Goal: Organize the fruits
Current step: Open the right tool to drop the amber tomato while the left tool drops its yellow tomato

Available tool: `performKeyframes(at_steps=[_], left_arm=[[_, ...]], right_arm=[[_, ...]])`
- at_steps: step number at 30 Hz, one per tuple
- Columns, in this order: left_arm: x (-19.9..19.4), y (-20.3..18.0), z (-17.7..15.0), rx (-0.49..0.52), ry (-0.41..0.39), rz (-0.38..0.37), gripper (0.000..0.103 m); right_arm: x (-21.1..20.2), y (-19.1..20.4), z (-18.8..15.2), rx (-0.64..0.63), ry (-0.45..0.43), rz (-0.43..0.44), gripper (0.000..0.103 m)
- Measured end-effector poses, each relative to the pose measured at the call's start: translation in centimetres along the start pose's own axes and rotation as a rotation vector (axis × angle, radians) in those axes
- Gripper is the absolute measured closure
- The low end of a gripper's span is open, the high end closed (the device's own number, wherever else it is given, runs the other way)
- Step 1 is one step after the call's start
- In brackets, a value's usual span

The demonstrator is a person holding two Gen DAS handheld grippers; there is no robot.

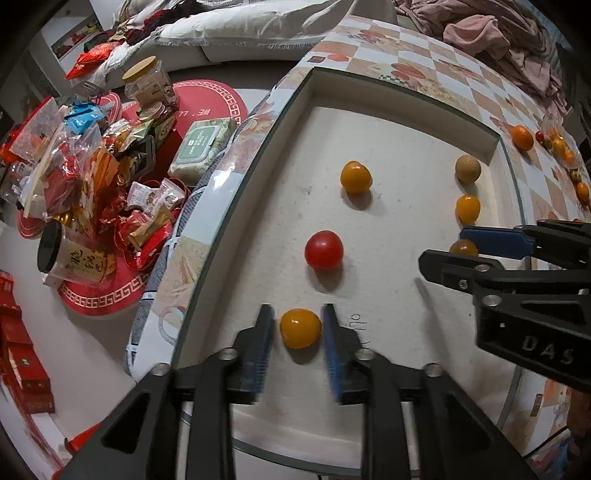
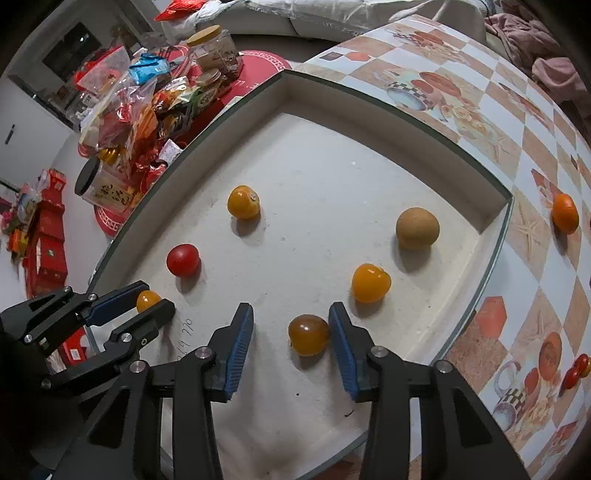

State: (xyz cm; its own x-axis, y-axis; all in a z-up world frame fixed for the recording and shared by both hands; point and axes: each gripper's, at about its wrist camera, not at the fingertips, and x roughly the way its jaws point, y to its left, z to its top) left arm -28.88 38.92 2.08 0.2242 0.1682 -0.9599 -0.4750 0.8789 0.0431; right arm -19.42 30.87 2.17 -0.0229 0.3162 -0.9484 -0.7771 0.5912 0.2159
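A shallow white tray (image 1: 406, 110) (image 2: 369, 136) lies on the checked tablecloth with several small fruits in it. My left gripper (image 1: 297, 317) (image 2: 159, 297) points down with its jaws open around a yellow tomato (image 1: 300, 328) (image 2: 147, 300) that rests on the tray floor. My right gripper (image 2: 291, 310) (image 1: 442, 246) is open too; a dark amber fruit (image 2: 308, 334) (image 1: 463, 247) lies between its pads, close against the right one. Also in the tray are a red tomato (image 1: 324, 250) (image 2: 183, 259), an orange fruit (image 1: 355, 177) (image 2: 243, 202), a yellow fruit (image 1: 467, 208) (image 2: 370, 282) and a brown round fruit (image 1: 467, 168) (image 2: 417, 228).
A tangerine (image 2: 565, 213) (image 1: 521, 137) and small red tomatoes (image 2: 576, 369) lie on the tablecloth right of the tray. Left of the table, lower down, are snack bags (image 1: 85, 166), a jar (image 1: 147, 83) and a wipes pack (image 1: 201, 146). Crumpled clothes (image 1: 498, 33) lie behind.
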Motion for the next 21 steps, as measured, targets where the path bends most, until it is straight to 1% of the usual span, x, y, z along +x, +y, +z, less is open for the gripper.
performKeyframes(at_steps=[1,2,3,4,6,8,10,11,12,17,21], left_arm=[[-0.2,0.1,-0.1,-0.001,-0.009,0.003,0.029],[-0.5,0.2,-0.1,-0.004,-0.033,0.012,0.026],[-0.9,0.1,-0.2,0.001,-0.055,0.017,0.026],[-1.0,0.1,-0.1,0.011,-0.053,0.016,0.026],[-0.7,0.0,0.0,0.024,-0.033,0.03,0.026],[-0.7,-0.1,0.1,0.033,-0.02,0.024,0.026],[-1.0,-0.4,0.3,0.042,-0.019,0.023,0.026],[-1.2,-0.7,0.5,0.05,-0.02,0.021,0.026],[-1.4,-1.0,0.6,0.058,-0.023,0.019,0.026],[-2.7,-4.0,1.5,0.138,-0.053,-0.007,0.026],[-4.2,-7.5,2.2,0.217,-0.087,-0.054,0.026]], right_arm=[[-0.1,-0.2,0.0,0.01,0.001,0.008,0.054],[-0.3,-0.3,0.0,0.017,-0.002,0.015,0.053],[-0.6,-0.4,-0.1,0.019,-0.007,0.019,0.051],[-0.9,-0.5,-0.1,0.02,-0.014,0.022,0.049],[-1.7,-0.8,-0.2,0.029,-0.031,0.031,0.04],[-2.5,-1.2,-0.2,0.046,-0.045,0.039,0.037],[-3.6,-2.0,-0.2,0.077,-0.068,0.048,0.031],[-4.1,-2.4,-0.3,0.091,-0.081,0.048,0.026],[-4.8,-2.9,-0.4,0.109,-0.097,0.045,0.024],[-7.1,-6.1,-1.8,0.201,-0.135,0.016,0.024],[-8.8,-9.9,-4.5,0.298,-0.143,-0.039,0.024]])
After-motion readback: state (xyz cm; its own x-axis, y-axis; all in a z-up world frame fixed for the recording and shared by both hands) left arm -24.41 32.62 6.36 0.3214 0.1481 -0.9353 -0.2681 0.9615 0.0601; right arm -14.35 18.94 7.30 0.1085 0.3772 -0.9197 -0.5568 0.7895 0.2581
